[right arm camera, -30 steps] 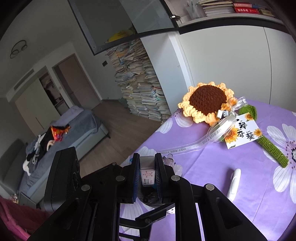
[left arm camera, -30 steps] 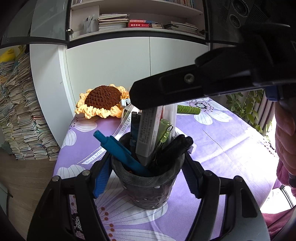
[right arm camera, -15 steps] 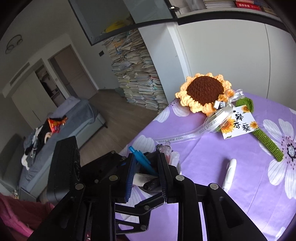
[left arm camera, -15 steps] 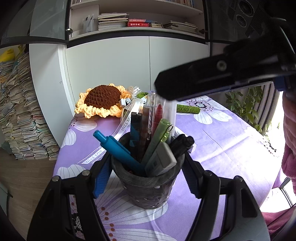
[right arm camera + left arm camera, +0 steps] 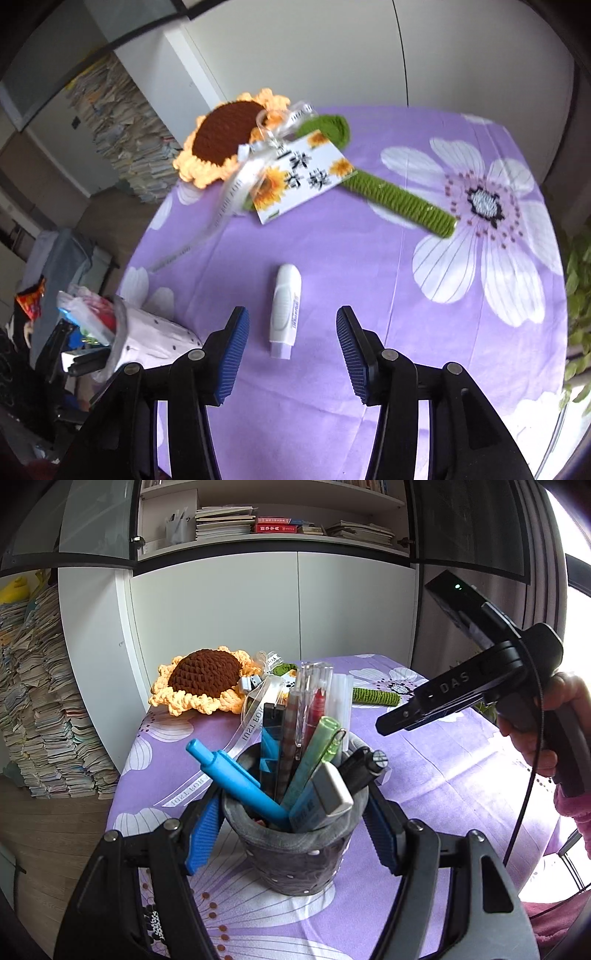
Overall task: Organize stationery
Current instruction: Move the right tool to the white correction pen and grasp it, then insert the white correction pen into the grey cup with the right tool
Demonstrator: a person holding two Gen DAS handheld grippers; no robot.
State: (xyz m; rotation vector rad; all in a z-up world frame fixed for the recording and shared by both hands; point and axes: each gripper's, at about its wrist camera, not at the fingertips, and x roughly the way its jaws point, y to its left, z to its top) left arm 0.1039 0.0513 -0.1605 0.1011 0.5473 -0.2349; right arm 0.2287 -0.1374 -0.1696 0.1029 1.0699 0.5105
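Opening right gripper (image 5: 291,354), jaws spreading, nothing between pads; white correction pen (image 5: 285,310) lies on purple tablecloth (image 5: 369,266) just beyond the tips. My left gripper (image 5: 291,827) clamps grey pen cup (image 5: 295,856), packed full. Risk as I judge it: rounded pen rolls or skids off one pad if I straddle it off-centre.

A crocheted sunflower (image 5: 229,138) lies at the far side of the bench (image 5: 369,288), its green stem (image 5: 399,201) running across the purple flowered cloth. A printed card (image 5: 301,175) and a white ribbon (image 5: 225,206) hang from it. Behind stand white cabinet doors (image 5: 295,609), shelves of books (image 5: 273,522), and tall paper stacks (image 5: 40,709) on the floor.
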